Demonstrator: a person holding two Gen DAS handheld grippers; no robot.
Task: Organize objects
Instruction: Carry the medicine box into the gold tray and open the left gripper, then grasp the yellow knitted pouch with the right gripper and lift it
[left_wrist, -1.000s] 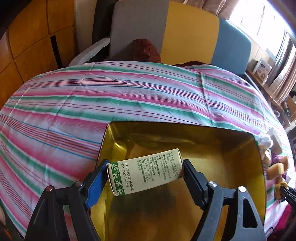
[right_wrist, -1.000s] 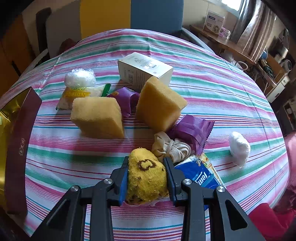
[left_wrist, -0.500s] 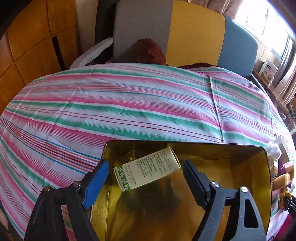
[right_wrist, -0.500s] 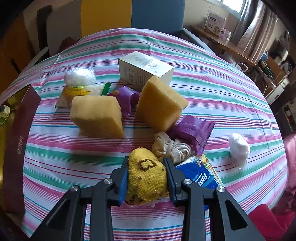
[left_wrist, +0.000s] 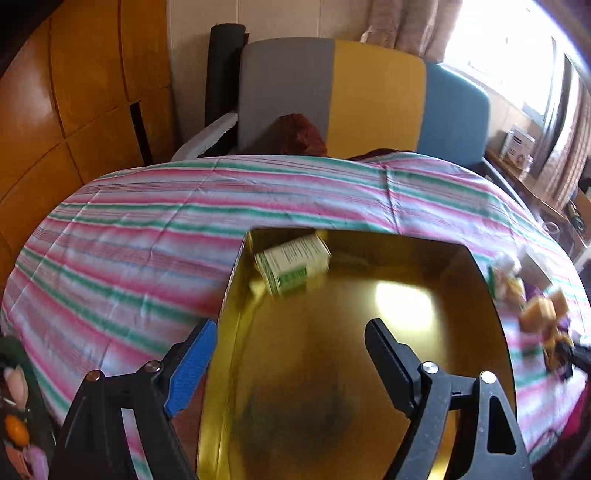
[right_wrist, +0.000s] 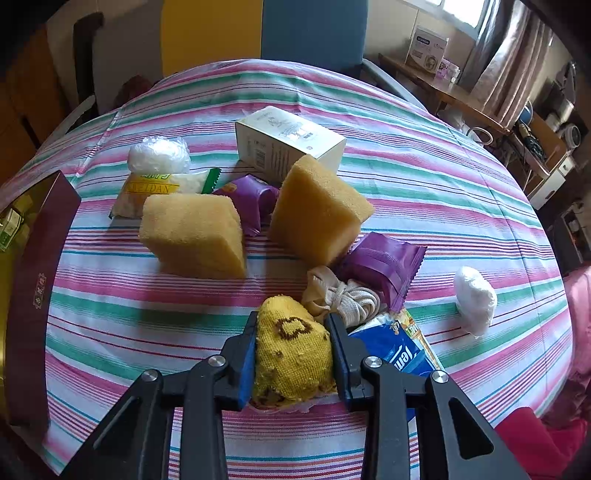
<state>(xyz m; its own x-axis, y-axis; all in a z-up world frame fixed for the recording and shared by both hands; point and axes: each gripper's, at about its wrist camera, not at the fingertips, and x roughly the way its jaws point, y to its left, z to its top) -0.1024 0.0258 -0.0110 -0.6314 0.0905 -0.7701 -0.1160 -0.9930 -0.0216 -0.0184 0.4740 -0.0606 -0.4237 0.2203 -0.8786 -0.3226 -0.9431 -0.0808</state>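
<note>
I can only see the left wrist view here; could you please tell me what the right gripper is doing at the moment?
Observer: The right gripper is shut on a yellow knitted sock, low over the striped cloth.
Operator: Thank you. What lies just beyond it?
Observer: A bundle of white cord sits right behind the sock, with a purple packet past that.
Operator: And does the gold box show from that side?
Observer: Yes, its maroon outer wall stands at the left edge, and the nearest thing to it is a yellow sponge.
</note>
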